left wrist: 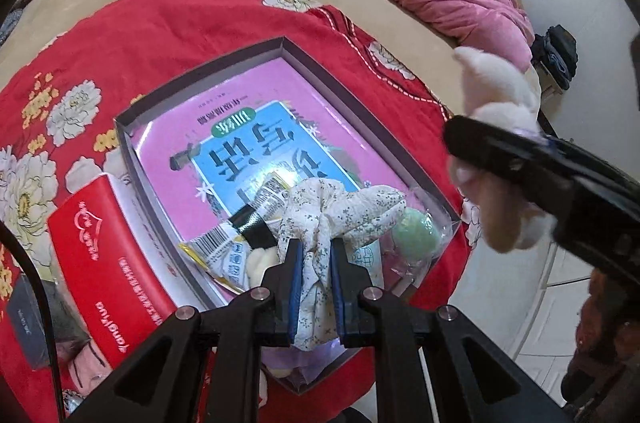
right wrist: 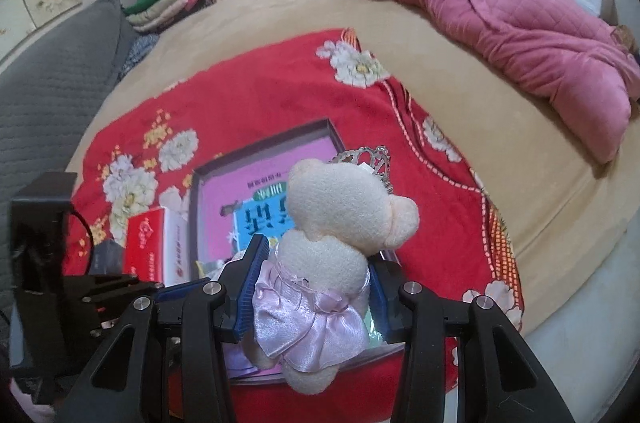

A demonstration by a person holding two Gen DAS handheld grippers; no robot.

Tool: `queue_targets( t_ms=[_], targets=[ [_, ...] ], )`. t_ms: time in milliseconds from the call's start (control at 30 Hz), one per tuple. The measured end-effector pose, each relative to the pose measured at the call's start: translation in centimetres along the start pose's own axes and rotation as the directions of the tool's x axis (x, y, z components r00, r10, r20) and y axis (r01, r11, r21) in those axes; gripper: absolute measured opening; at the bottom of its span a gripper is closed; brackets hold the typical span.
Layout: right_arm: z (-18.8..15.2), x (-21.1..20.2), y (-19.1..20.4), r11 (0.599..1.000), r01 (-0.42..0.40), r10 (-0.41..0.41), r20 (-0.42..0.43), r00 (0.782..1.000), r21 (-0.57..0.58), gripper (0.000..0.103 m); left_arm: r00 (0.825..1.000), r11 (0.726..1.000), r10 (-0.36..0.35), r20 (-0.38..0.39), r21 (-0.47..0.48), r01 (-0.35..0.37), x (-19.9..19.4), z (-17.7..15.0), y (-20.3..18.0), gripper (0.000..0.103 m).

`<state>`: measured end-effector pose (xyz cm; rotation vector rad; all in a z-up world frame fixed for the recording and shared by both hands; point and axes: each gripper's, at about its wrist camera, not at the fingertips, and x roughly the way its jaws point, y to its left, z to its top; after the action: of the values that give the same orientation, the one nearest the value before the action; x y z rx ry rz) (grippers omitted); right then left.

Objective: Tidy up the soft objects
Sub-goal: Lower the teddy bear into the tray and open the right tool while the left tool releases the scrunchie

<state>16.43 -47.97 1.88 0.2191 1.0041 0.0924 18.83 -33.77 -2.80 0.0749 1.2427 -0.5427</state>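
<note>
Blue-padded fingers of the left gripper sit closest to the left wrist camera, clenched on a floral cloth bundle, a thin crumpled cotton printed with tiny sprigs, pinched at its gathered waist so the loose ends flop forward. It hangs over the near end of a shallow grey-walled box lying on a red flowered blanket; I judge it is being lowered there to join what the box already holds, a crinkly foil snack packet and a pale green round thing under clear wrap, all resting on a glossy pink printed sheet. Just beside the box lies a red carton. At the right, the other tool crosses the view carrying a cream plush. From the right wrist camera, the right gripper is clamped around the waist of that teddy bear, nubbly fleece with a satin lilac skirt, a wire tiara showing behind its head. Gripping the middle keeps head and legs free; the bear hangs above the box's near edge, likely waiting its turn. A quilted pink duvet lies heaped well apart on the tan sheet.
</note>
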Motion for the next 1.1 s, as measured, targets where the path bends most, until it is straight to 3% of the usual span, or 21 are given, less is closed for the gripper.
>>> queue_targets(
  t_ms=[500, 1100],
  targets=[
    [0.0, 5.7, -0.6, 0.999, 0.04, -0.039, -0.099, 0.994, 0.004, 0.047, 0.998, 0.999, -0.011, -0.063, 0.035, 0.013, 2.7, -0.8, -0.7, 0.014],
    [-1.9, 11.2, -1.0, 0.998, 0.059, -0.057, -0.198, 0.978, 0.006, 0.048, 0.994, 0.999, -0.051, -0.094, 0.002, 0.052, 3.3, -1.3, 0.2, 0.014]
  ],
)
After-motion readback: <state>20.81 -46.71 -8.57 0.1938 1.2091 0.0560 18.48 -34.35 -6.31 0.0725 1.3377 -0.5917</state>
